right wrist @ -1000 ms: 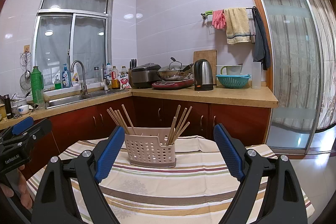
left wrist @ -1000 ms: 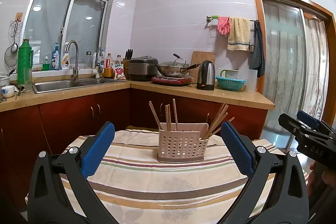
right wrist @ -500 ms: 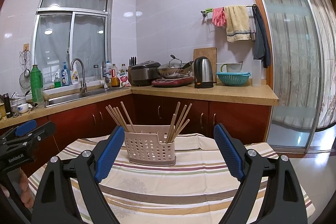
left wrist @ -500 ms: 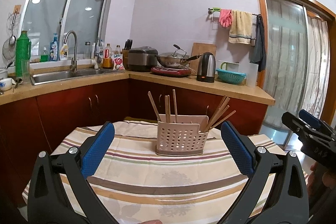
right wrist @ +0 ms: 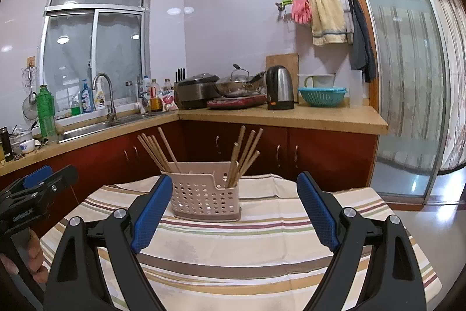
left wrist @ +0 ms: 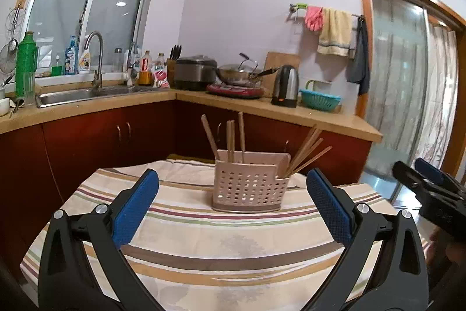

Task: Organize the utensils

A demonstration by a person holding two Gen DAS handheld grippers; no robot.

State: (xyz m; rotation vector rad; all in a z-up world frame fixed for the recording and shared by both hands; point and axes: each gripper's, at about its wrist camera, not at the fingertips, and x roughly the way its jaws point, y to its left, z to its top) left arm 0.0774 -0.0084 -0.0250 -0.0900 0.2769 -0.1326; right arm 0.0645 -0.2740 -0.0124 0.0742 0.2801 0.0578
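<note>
My right gripper (left wrist: 428, 182) cut off at frame edge; chopstick (right wrist: 154, 150) lower ends hidden inside basket (right wrist: 204, 194).

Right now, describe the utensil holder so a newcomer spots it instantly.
Find the round table with the striped tablecloth in front of the red cabinets. On its far half stands a pale pink perforated plastic caddy, the only thing on the cloth, with wooden chopsticks fanning from both ends.

A utensil holder (left wrist: 250, 186) stands on the cloth-covered surface (left wrist: 204, 235), toward its far edge. Chopsticks (right wrist: 155, 149) lean in its left and right compartments. Behind it runs a counter (right wrist: 291, 117) bearing a kettle (right wrist: 280, 88), with a sink (right wrist: 96, 128) to the left. Both grippers hang in front of the holder, apart from it.
</note>
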